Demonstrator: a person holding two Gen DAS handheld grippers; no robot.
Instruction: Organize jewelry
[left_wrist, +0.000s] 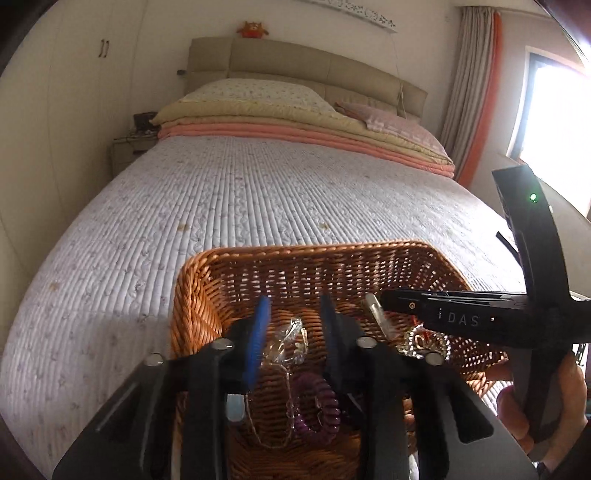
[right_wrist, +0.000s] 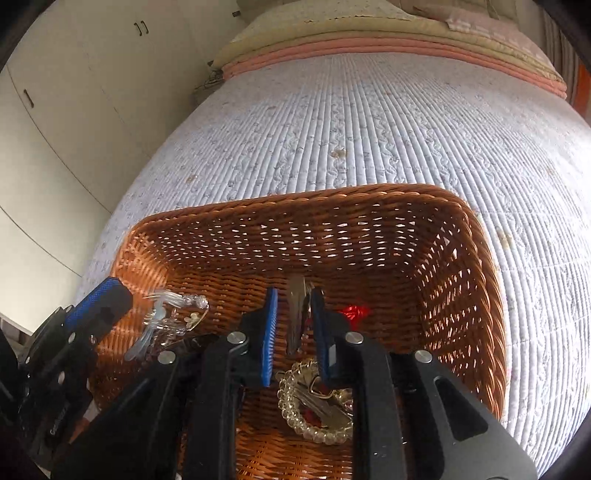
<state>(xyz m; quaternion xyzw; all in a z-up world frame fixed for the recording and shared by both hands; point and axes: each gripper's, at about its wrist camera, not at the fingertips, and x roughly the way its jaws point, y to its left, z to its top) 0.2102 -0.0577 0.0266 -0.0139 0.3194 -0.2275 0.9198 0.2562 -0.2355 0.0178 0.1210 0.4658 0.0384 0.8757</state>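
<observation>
A brown wicker basket (left_wrist: 303, 258) (right_wrist: 295, 206) sits on the bed. Both grippers are inside it. My left gripper (left_wrist: 295, 314) is open over a crumpled clear hair ornament (left_wrist: 290, 341), which also shows in the right wrist view (right_wrist: 173, 310). A purple coil hair tie (left_wrist: 321, 410) and a thin necklace (left_wrist: 275, 424) lie below. My right gripper (right_wrist: 293, 310) is open, with a metal hair clip (right_wrist: 295, 314) (left_wrist: 376, 314) standing between its jaws. A pearl bead bracelet (right_wrist: 314, 406) (left_wrist: 424, 341) and a red item (right_wrist: 354, 312) lie on the basket floor.
The basket rests on a quilted white bedspread (left_wrist: 240, 192) (right_wrist: 369, 122). Folded pink and yellow blankets and pillows (left_wrist: 295, 118) lie at the headboard. A wardrobe (right_wrist: 74, 110) is to the left, and a window with curtains (left_wrist: 554, 122) is to the right.
</observation>
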